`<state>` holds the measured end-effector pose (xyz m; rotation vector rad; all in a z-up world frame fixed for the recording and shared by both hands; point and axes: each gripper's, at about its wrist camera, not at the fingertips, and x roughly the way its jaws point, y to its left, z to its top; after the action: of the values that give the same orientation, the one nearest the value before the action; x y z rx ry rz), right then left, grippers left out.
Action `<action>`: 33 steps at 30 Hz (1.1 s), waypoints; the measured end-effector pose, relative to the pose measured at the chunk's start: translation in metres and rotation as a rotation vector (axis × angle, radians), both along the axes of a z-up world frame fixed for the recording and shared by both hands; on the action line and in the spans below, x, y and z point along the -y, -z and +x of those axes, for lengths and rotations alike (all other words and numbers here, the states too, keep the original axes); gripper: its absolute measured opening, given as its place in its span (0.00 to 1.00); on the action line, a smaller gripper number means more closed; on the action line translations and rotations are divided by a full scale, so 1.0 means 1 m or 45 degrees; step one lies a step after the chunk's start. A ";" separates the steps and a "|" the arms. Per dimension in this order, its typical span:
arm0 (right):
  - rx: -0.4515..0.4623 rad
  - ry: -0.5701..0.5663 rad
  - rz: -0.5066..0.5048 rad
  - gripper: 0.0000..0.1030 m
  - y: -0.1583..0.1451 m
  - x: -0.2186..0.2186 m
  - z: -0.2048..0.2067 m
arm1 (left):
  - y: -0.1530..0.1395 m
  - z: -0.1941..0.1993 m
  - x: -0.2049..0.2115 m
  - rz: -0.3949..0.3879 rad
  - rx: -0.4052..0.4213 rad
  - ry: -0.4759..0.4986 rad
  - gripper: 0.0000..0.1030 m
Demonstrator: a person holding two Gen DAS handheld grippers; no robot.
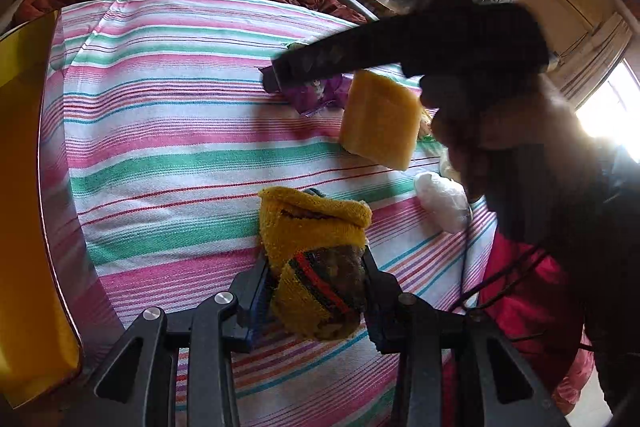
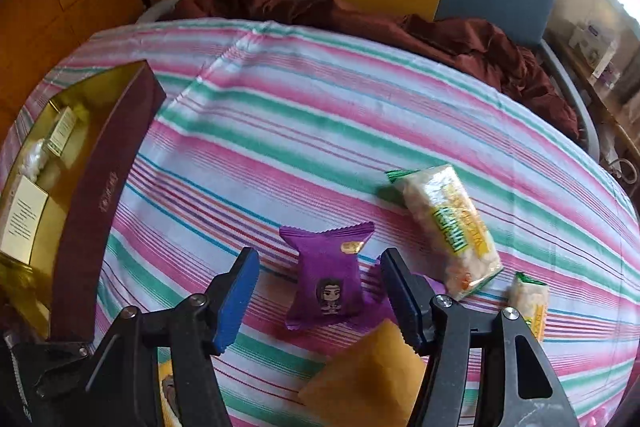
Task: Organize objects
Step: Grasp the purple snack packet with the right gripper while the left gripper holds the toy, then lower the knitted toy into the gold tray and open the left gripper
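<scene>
Where striped woven cloth (image 2: 320, 115) covers the table: left gripper (image 1: 316, 291), jaws clamped on a nubby yellow knitted pouch (image 1: 316, 267); right gripper (image 2: 320, 291), jaws apart, straddling a glossy purple crimp-edged sachet (image 2: 326, 277) lying flat.

The bedsheet (image 2: 320, 115) is striped in pink, white, green and thin blue and red lines, with a rust-red blanket (image 2: 460, 35) bunched at its far edge. On the bedsheet lie a purple snack packet (image 2: 326, 283) printed with a cartoon figure, a yellow sponge (image 1: 380, 119), a clear green-and-yellow rice-cracker pack (image 2: 448, 227) and a mustard knitted sock (image 1: 316, 251) banded red, green and black. Left of the packet stands a maroon box (image 2: 100, 195) with a gold inside.
</scene>
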<state>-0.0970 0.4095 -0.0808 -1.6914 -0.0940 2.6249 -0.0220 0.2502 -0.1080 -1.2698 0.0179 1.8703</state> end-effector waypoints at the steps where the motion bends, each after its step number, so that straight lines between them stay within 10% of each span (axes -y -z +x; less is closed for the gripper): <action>1: 0.024 0.028 0.038 0.32 0.008 -0.002 -0.002 | 0.000 0.000 0.000 0.003 0.003 0.000 0.38; 10: -0.044 0.111 -0.207 0.32 0.020 -0.038 0.009 | 0.001 0.000 0.003 0.021 -0.011 -0.006 0.39; 33: -0.120 -0.052 -0.077 0.31 0.016 0.003 0.009 | -0.083 0.014 0.075 0.080 -0.184 -0.162 0.36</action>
<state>-0.0879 0.4063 -0.0966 -1.5961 -0.0485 2.7596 -0.0080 0.1755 -0.0255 -1.1134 -0.0455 2.0527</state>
